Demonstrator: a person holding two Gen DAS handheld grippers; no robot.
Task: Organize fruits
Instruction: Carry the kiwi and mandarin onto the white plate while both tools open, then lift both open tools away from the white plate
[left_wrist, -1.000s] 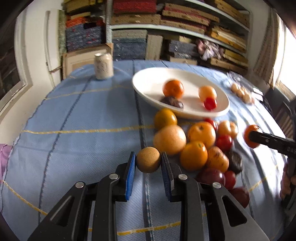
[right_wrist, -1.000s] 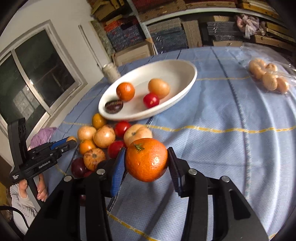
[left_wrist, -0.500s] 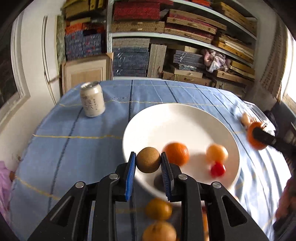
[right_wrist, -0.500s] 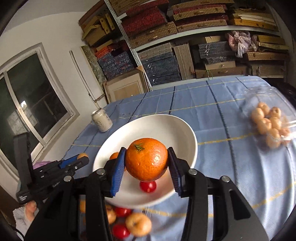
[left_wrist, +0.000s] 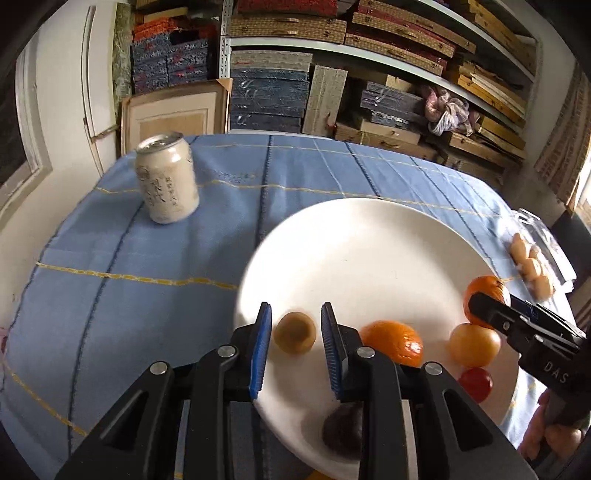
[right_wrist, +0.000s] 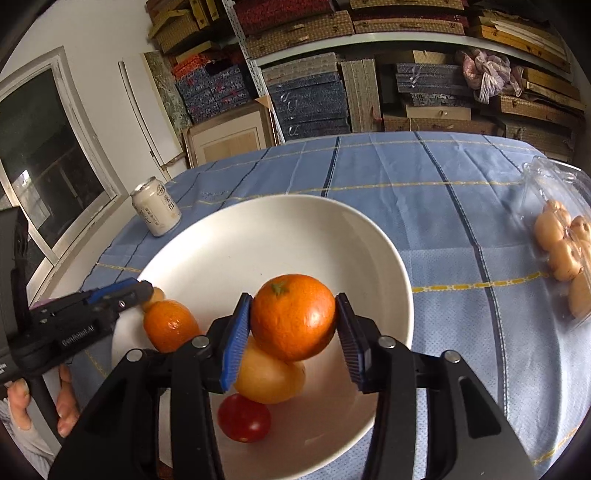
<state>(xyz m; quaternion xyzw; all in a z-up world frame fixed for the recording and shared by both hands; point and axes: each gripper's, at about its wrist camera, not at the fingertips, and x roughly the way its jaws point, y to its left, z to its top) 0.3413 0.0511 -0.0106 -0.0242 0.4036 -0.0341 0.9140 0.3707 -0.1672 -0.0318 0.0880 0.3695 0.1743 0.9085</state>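
A white bowl (left_wrist: 362, 240) sits on the blue tablecloth and shows in the right wrist view (right_wrist: 258, 229) too. My left gripper (left_wrist: 295, 334) has its jaws apart around a brown kiwi (left_wrist: 294, 332), which sits low in the bowl with gaps on both sides. My right gripper (right_wrist: 293, 328) is shut on a big orange (right_wrist: 293, 321) above the bowl. In the bowl lie an orange (left_wrist: 393, 341), a yellow-orange fruit (left_wrist: 474, 343), a red tomato (left_wrist: 476, 384) and a dark fruit (left_wrist: 343, 430).
A pale drink can (left_wrist: 166, 179) stands at the back left of the table. A clear plastic box of small tan fruits (right_wrist: 565, 251) lies at the right edge. Shelves of stacked boxes (left_wrist: 332, 74) fill the wall behind.
Both grippers moved from the fruit pile forward over the bowl. My left jaws have opened and the kiwi has dropped out of their grip. The right still holds its orange.
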